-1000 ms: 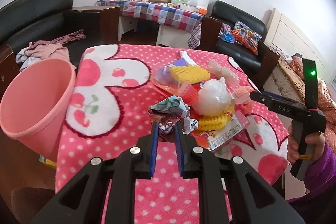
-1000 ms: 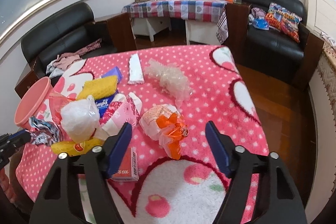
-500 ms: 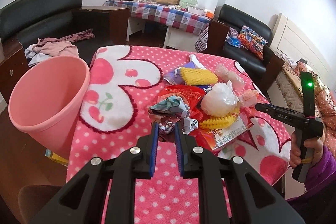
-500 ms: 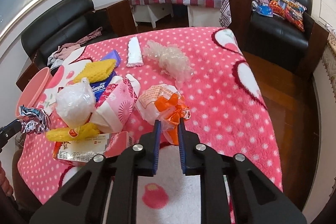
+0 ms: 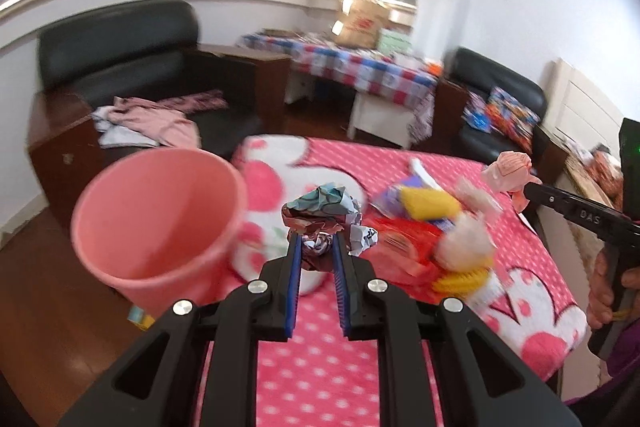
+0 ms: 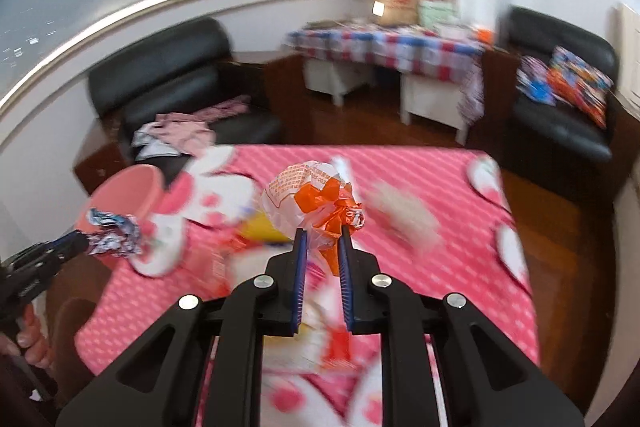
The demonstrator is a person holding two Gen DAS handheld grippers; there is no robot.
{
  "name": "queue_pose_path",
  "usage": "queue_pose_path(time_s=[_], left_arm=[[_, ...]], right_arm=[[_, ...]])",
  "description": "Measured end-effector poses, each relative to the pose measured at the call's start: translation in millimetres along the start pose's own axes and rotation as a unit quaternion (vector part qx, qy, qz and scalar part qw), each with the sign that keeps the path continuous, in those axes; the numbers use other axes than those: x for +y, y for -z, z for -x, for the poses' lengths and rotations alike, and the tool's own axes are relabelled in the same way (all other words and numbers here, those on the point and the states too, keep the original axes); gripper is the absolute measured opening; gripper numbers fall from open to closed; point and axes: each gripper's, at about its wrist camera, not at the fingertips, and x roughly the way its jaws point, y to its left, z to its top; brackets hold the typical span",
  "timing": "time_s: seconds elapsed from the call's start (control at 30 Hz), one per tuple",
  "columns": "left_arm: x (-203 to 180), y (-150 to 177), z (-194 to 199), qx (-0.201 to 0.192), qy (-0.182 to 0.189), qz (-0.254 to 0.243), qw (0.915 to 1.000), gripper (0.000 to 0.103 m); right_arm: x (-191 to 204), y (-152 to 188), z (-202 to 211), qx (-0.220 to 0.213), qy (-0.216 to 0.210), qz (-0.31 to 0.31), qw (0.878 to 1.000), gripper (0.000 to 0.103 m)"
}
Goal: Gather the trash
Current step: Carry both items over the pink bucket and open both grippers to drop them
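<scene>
My left gripper point(image 5: 315, 246) is shut on a crumpled foil wrapper point(image 5: 320, 213) and holds it in the air just right of the pink bin point(image 5: 156, 223), which stands off the table's left edge. In the right wrist view the same wrapper point(image 6: 114, 233) hangs in front of the bin point(image 6: 124, 195). My right gripper point(image 6: 322, 241) is shut on a white plastic bag with an orange bow point(image 6: 316, 199), lifted above the pink dotted tablecloth point(image 6: 440, 267). That bag point(image 5: 510, 171) shows at the far right in the left wrist view. A pile of trash point(image 5: 436, 231) stays on the table.
A black sofa with clothes point(image 5: 132, 83) stands behind the bin. A checked side table point(image 5: 360, 71) and a black armchair point(image 5: 500, 99) are at the back. A clear crumpled plastic piece point(image 6: 404, 215) lies right of the held bag. A hand point(image 5: 604, 279) grips the right tool.
My right gripper closed on the orange-bow bag and lifted it off the table. My left gripper rose and swung left toward the bin with the foil wrapper in it.
</scene>
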Motion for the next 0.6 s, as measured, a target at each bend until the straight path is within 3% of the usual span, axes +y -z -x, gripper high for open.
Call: queue_pose_path(time_s=[0.3, 0.47, 0.6], left_arm=[[77, -11, 16, -0.021, -0.098, 0.048, 0.9938, 0.015], [110, -9, 6, -0.005, -0.131, 0.062, 0.9895, 0.015], [130, -7, -11, 0.016, -0.146, 0.071, 0.9866, 0.015]], right_arm=[[128, -34, -62, 0.021, -0.125, 0.08, 0.989, 0.016], [193, -36, -96, 0.05, -0.164, 0.119, 0.978, 0.016], [231, -34, -123, 0.072, -0.172, 0.145, 0.972, 0.016]])
